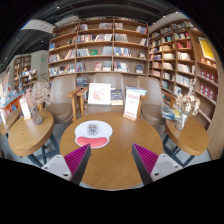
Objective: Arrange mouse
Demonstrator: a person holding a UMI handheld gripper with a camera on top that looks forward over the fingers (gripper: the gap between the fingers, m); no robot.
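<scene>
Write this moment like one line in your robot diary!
gripper: open, empty | mouse: on white mat, beyond fingers | round table: under both | grasp: not yet

This is a bookshop or library reading room: tall wooden bookshelves (100, 45) packed with books line the walls (right up toward the ceiling), and round wooden tables (110, 150) with armchairs (150, 98) and propped display books (100, 94) fill the floor.
</scene>
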